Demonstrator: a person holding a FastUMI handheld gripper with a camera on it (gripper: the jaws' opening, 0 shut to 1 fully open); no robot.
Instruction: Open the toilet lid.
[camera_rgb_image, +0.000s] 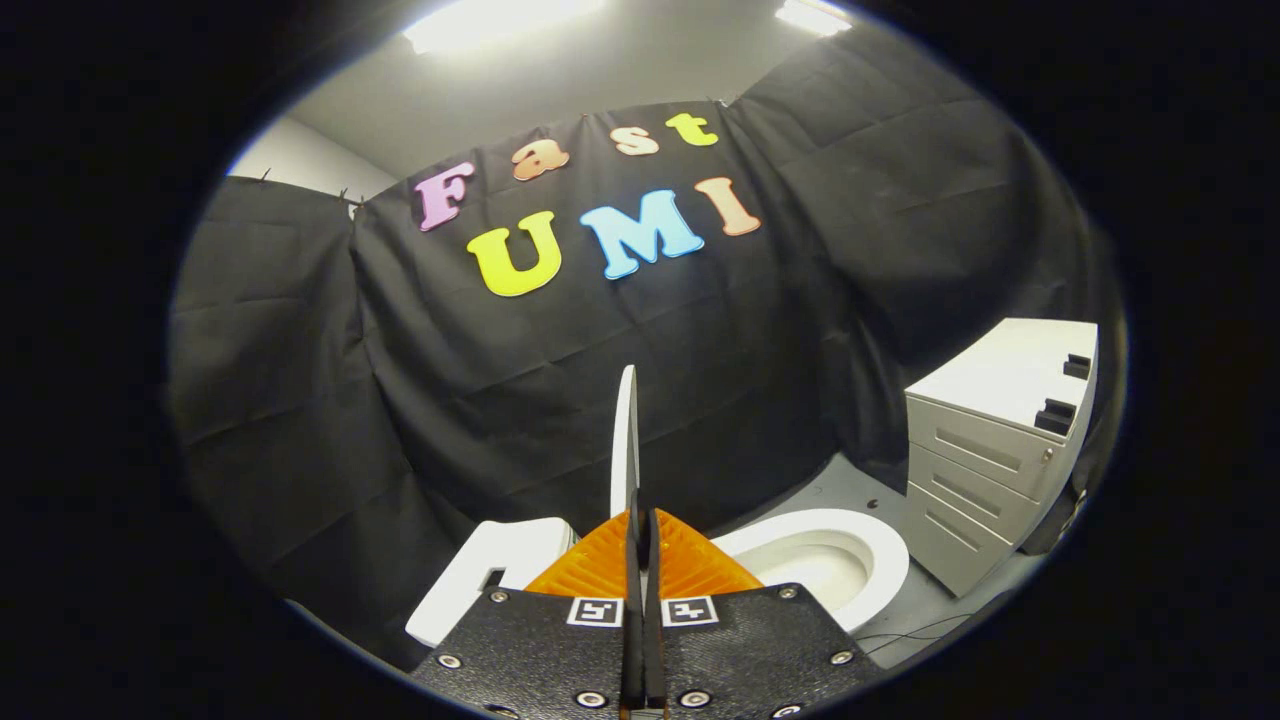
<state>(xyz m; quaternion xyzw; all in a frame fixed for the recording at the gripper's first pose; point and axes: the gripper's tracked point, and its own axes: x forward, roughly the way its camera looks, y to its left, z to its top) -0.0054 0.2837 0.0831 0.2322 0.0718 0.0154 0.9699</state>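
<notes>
Black cloth wall (300, 400); white drawer cabinet (1000, 440); grey floor (850, 480); ceiling lights (500, 22).

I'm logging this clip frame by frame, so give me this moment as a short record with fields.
lid: toilet lid raised, standing edge-on, upright
hand-held gripper: hand-held gripper fingers closed together on the lid's lower edge
bowl: toilet bowl uncovered, beside the fingers
tank: toilet tank on the lid's other side
cabinet: drawer cabinet beyond the bowl

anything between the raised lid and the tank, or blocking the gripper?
Nothing visible. The lid stands near upright, its edge pinched between the gripper fingers. The tank sits just behind it, gap clear. The cabinet stands off beyond the bowl.
</notes>
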